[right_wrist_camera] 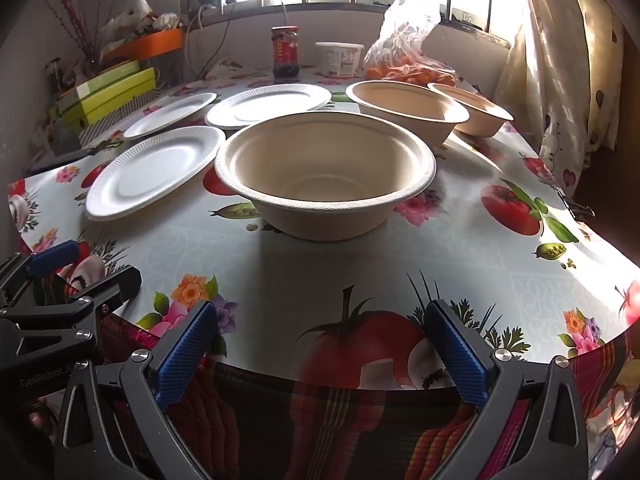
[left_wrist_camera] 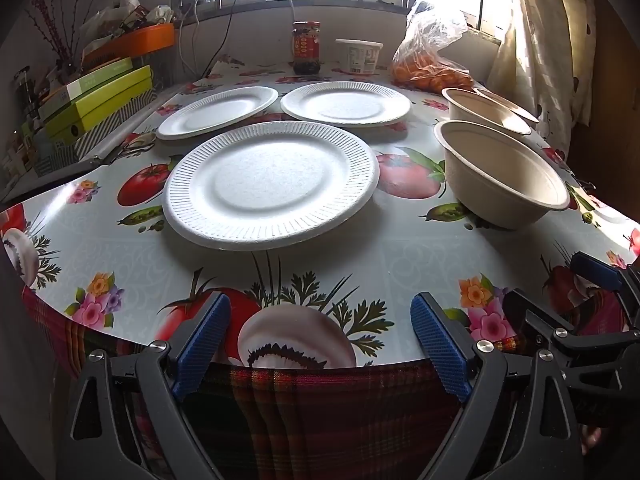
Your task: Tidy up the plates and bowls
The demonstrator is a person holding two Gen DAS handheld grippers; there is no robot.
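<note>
Both tools are hovering over the near edge of the table (left_wrist_camera: 320, 264), which is wearing a vegetable-print oilcloth. The left gripper (left_wrist_camera: 320, 344) is standing with its jaws spread wide and nothing between them; the right gripper (right_wrist_camera: 320, 346) is doing the same, and both are pointing down toward the tabletop.

Three white foam plates are lying flat, none stacked. The nearest plate (left_wrist_camera: 272, 184) is sitting straight ahead of the left gripper; the far-left plate (left_wrist_camera: 218, 111) and the far-right plate (left_wrist_camera: 346, 103) are lying behind it, side by side and just apart.

Three beige pulp bowls are standing upright to the right of the plates. The nearest bowl (right_wrist_camera: 325, 174) is facing the right gripper head-on; the middle bowl (right_wrist_camera: 408, 106) and the small far bowl (right_wrist_camera: 474, 110) are sitting behind it (whether these two are touching cannot be told).

Along the window side, a sauce jar (left_wrist_camera: 306, 47), a white tub (left_wrist_camera: 359, 55) and a plastic bag of orange fruit (left_wrist_camera: 432, 56) are standing well clear of the plates.
</note>
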